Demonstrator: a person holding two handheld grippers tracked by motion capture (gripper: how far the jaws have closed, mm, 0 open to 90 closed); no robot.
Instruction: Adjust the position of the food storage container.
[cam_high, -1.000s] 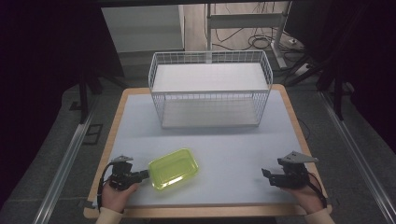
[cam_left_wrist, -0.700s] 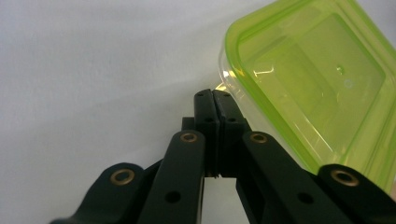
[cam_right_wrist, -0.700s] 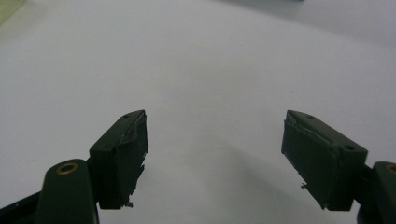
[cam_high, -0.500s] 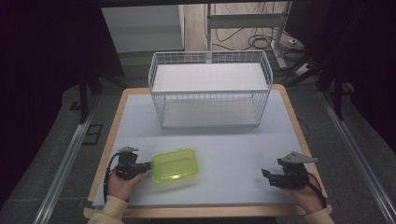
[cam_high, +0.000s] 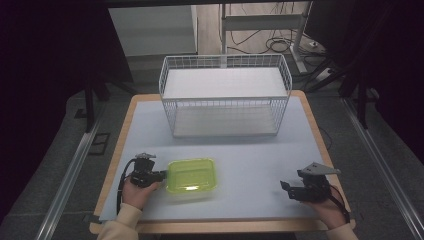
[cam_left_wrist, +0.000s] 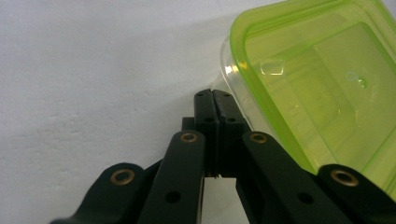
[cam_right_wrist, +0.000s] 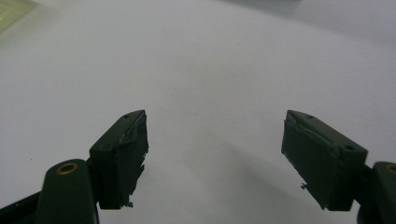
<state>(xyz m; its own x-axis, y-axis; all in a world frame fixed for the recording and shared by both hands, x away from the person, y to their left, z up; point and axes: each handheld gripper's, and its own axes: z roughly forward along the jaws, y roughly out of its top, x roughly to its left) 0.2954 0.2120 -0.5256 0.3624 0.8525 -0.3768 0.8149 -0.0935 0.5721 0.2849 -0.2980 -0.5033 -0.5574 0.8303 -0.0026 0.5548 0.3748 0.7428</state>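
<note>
Your left tongs (cam_left_wrist: 212, 100) are pressed together, pads flat against each other with nothing between them. Their tips sit right at the clear rim of the translucent lime-green rectangular plastic container (cam_left_wrist: 322, 84); whether they touch that rim or only stand just beside it I cannot tell. In the high view your left tongs (cam_high: 161, 175) lie at the left short side of the container (cam_high: 191, 175), which rests flat on the counter's near left part, opening upward, long side running left to right. No brand, label or writing can be read on the container; a small embossed mark on its base is too faint to make out.

Your right tongs (cam_right_wrist: 215, 154) are spread wide, holding nothing, with bare pale surface between the two black pads. In the high view they (cam_high: 289, 187) rest low over the near right part of the counter, well apart from the container.

Farther out, the counter (cam_high: 250, 160) is a pale blue-grey sheet on a light wooden board. At its far side stands a white wire basket with a flat white shelf inside (cam_high: 225, 102), open at the top. Nothing lies between the container and the basket. Behind the counter, cables (cam_high: 280, 45) trail across the floor beside a metal stand leg (cam_high: 299, 55).
</note>
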